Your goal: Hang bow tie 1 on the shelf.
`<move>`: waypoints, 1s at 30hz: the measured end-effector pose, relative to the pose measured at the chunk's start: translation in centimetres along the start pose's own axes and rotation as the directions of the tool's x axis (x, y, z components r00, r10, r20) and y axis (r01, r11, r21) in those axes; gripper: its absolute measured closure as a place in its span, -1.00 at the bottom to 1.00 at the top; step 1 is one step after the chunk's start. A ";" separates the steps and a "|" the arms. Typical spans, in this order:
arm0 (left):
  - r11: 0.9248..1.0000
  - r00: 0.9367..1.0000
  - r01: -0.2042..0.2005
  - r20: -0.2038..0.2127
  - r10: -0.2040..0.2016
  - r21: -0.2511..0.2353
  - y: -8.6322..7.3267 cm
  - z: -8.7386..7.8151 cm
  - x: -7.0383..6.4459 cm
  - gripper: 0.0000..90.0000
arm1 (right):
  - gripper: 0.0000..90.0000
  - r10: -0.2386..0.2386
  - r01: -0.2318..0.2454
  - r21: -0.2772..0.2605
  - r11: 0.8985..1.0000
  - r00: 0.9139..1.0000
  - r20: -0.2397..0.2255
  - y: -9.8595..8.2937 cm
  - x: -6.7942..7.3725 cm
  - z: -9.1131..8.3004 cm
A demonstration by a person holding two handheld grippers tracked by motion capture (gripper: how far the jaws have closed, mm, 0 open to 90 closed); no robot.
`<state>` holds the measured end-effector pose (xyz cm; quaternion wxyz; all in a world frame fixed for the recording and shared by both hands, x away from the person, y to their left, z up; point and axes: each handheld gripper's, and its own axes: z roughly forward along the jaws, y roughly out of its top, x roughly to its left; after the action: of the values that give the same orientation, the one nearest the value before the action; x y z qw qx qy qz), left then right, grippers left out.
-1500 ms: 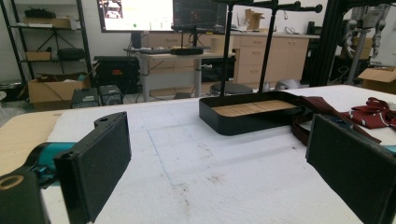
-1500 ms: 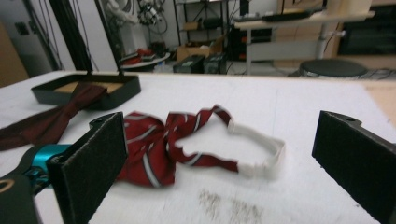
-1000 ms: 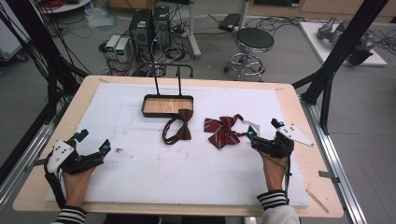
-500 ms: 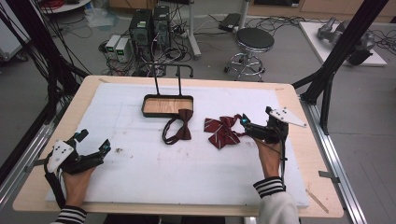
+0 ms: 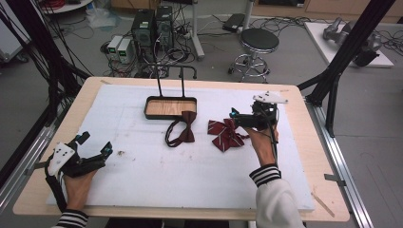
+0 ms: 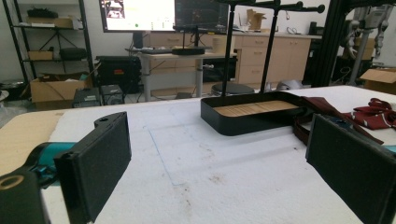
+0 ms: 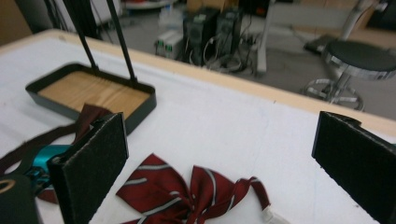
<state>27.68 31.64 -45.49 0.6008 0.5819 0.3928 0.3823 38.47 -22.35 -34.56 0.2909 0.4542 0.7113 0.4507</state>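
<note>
A striped red bow tie [image 5: 224,135] lies on the white mat right of centre. My right gripper [image 5: 235,118] hovers open just over its right end, jaws pointing left. In the right gripper view the striped bow tie [image 7: 187,192] lies low between the wide-apart jaws of my right gripper [image 7: 219,144]. A plain dark red bow tie [image 5: 183,131] with its strap lies below the black tray [image 5: 148,108]; its end [image 7: 88,116] touches the tray's rim. My left gripper [image 5: 96,143] rests open on the mat at the near left, with nothing between its jaws [image 6: 219,168].
The wooden-floored black tray [image 6: 233,125] carries two upright black rods at its back. A bare wooden border [image 5: 304,137] runs around the white mat. Beyond the table's far edge stand a stool [image 5: 259,40] and computer boxes [image 5: 152,28] on the floor.
My right gripper has moved forward and to the left, from the mat's right edge to the striped bow tie's right end. The left gripper has stayed put.
</note>
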 end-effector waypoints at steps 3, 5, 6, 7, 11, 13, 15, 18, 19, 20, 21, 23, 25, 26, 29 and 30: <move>1.000 1.000 0.000 0.000 0.000 0.000 0.0 0.0 0.0 -0.84 | -0.94 -0.015 0.015 0.044 0.999 1.000 0.001 0.5 0.3 1.0; 1.000 1.000 0.000 0.000 0.000 0.000 0.0 0.0 0.0 -0.84 | -0.94 -0.005 0.005 0.057 0.998 1.000 -0.001 0.5 0.4 1.3; 1.000 1.000 -0.001 0.000 0.001 0.000 0.0 0.0 0.0 -0.84 | -0.93 0.021 -0.020 0.101 0.995 1.000 -0.010 0.4 0.5 1.9; 1.000 1.000 0.000 0.000 0.000 0.000 0.0 0.0 0.0 -0.84 | -0.93 0.027 -0.025 0.133 0.991 1.000 -0.013 0.3 0.5 2.3; 1.000 1.000 0.000 0.001 0.000 -0.001 0.0 0.0 0.0 -0.84 | -0.93 0.026 -0.022 0.218 0.976 1.000 -0.015 -0.3 0.7 3.3; 1.000 1.000 -0.001 0.002 0.001 -0.001 0.0 0.0 0.0 -0.84 | -0.93 0.021 -0.015 0.285 0.958 1.000 -0.017 -0.8 0.9 4.1; 1.000 1.000 0.000 0.002 0.000 -0.002 0.0 0.0 0.0 -0.84 | -0.89 0.020 -0.011 0.325 0.946 0.999 -0.026 -1.0 1.0 4.6; 1.000 1.000 0.000 0.003 0.000 -0.001 0.0 0.0 0.0 -0.84 | -0.89 0.036 -0.021 0.361 0.932 0.999 -0.033 -1.2 1.0 5.0; 1.000 1.000 0.001 0.003 -0.001 -0.002 0.0 0.0 0.0 -0.84 | -0.89 0.039 -0.023 0.374 0.927 0.999 -0.034 -1.2 1.0 5.2; 1.000 1.000 0.001 0.002 -0.001 -0.002 0.0 0.0 0.0 -0.84 | -0.89 0.039 -0.024 0.390 0.920 0.999 -0.029 -1.2 1.0 5.4; 1.000 1.000 0.001 0.002 -0.001 -0.002 0.0 0.0 0.0 -0.84 | -0.89 0.039 -0.024 0.416 0.909 0.999 -0.027 -1.3 1.0 5.7; 1.000 1.000 0.001 0.002 -0.001 -0.002 0.0 0.0 0.0 -0.84 | -0.89 0.047 -0.029 0.461 0.887 0.998 -0.029 -1.3 1.0 6.1; 1.000 1.000 0.001 0.002 -0.001 -0.002 0.0 0.0 0.0 -0.84 | -0.89 0.044 -0.027 0.486 0.873 0.999 -0.024 -1.3 1.0 6.5; 1.000 1.000 0.001 0.002 -0.001 -0.002 0.0 0.0 0.0 -0.84 | -0.86 0.045 -0.032 0.496 0.868 0.999 -0.014 -1.3 1.1 6.7; 1.000 1.000 0.000 0.002 0.000 -0.001 0.0 0.0 0.0 -0.84 | -0.83 0.049 -0.022 0.529 0.848 0.998 -0.037 -1.3 1.3 7.3; 1.000 1.000 0.001 0.002 -0.001 -0.002 0.0 0.0 0.0 -0.84 | -0.76 0.051 -0.020 0.545 0.838 0.998 -0.041 -1.3 1.3 7.4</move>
<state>27.67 31.65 -45.49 0.6020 0.5815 0.3921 0.3818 43.53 -18.60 -38.90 0.1223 0.5189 0.8090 0.2478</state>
